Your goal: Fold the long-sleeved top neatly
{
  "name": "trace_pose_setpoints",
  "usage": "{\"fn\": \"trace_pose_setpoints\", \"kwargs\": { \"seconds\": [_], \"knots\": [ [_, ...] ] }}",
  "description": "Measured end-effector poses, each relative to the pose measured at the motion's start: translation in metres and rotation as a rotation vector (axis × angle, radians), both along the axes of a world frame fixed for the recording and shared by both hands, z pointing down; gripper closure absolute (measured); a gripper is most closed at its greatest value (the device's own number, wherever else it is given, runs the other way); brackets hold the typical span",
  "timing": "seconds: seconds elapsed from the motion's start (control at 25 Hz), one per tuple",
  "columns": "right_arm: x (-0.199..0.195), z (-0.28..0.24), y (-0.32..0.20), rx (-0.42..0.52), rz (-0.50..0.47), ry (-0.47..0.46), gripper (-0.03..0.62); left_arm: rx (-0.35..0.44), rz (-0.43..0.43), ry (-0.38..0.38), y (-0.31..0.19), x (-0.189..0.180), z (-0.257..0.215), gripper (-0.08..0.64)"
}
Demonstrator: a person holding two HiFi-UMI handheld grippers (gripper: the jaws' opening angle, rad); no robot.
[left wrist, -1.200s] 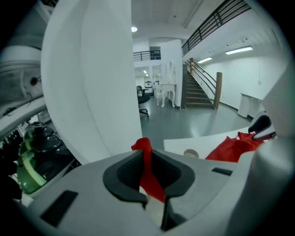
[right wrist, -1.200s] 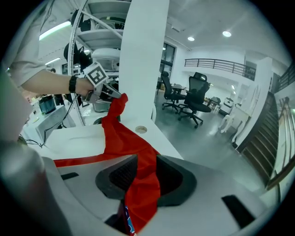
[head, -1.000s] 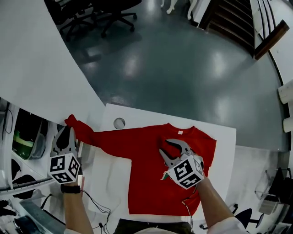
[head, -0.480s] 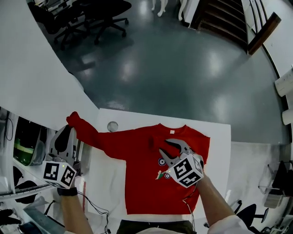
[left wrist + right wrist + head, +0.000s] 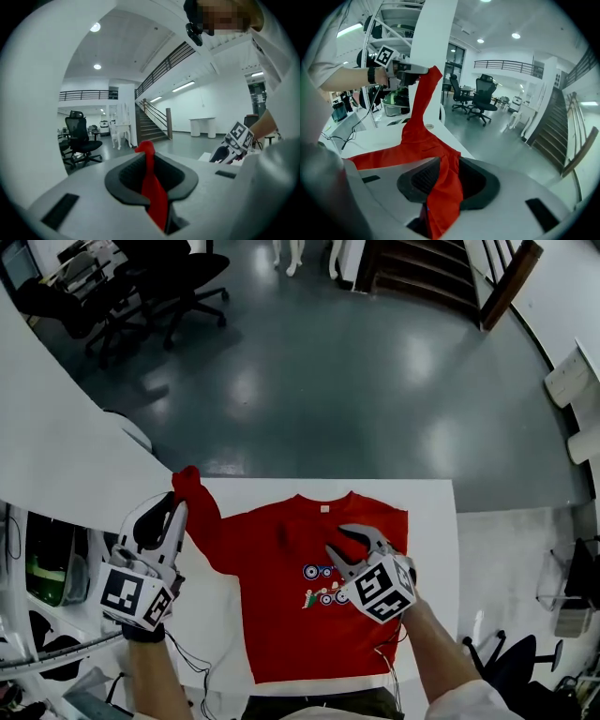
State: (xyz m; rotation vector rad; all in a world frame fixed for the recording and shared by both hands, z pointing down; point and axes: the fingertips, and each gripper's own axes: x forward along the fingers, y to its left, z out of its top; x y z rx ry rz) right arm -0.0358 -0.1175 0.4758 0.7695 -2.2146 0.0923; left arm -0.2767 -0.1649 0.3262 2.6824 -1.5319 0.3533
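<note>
A red long-sleeved top (image 5: pixel 291 624) lies front up on the white table (image 5: pixel 433 512), its chest print (image 5: pixel 319 585) showing. My left gripper (image 5: pixel 178 509) is shut on the cuff of the left sleeve (image 5: pixel 201 521) and holds it raised off the table. In the left gripper view the red cuff (image 5: pixel 152 187) stands pinched between the pads of that gripper (image 5: pixel 150 180). My right gripper (image 5: pixel 343 546) is over the chest, shut on a gathered fold of red cloth (image 5: pixel 445 187). The right gripper view shows the lifted sleeve (image 5: pixel 419 108) running up to the left gripper (image 5: pixel 410 68).
A curved white desk (image 5: pixel 56 446) borders the table on the left, with cables (image 5: pixel 197 667) near the front edge. Office chairs (image 5: pixel 178 277) and a staircase (image 5: pixel 422 268) stand beyond on the grey floor. A round grommet (image 5: pixel 429 125) sits in the tabletop.
My left gripper has risen and swung right with the sleeve cuff, so the sleeve now bends up toward the body. The right gripper shifted a little while keeping its hold; the print has come into view.
</note>
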Motion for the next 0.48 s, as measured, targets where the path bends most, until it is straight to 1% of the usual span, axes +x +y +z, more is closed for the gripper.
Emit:
{"fn": "trace_pose_setpoints", "kwargs": {
  "seconds": [0.24, 0.48],
  "knots": [
    [0.041, -0.001, 0.005, 0.004, 0.076, -0.002, 0.459, -0.037, 0.151, -0.041, -0.008, 0.069, 0.011, 0.5],
    [0.102, -0.004, 0.008, 0.017, 0.197, -0.006, 0.459, -0.065, 0.298, -0.058, -0.009, 0.135, 0.019, 0.5]
  ]
}}
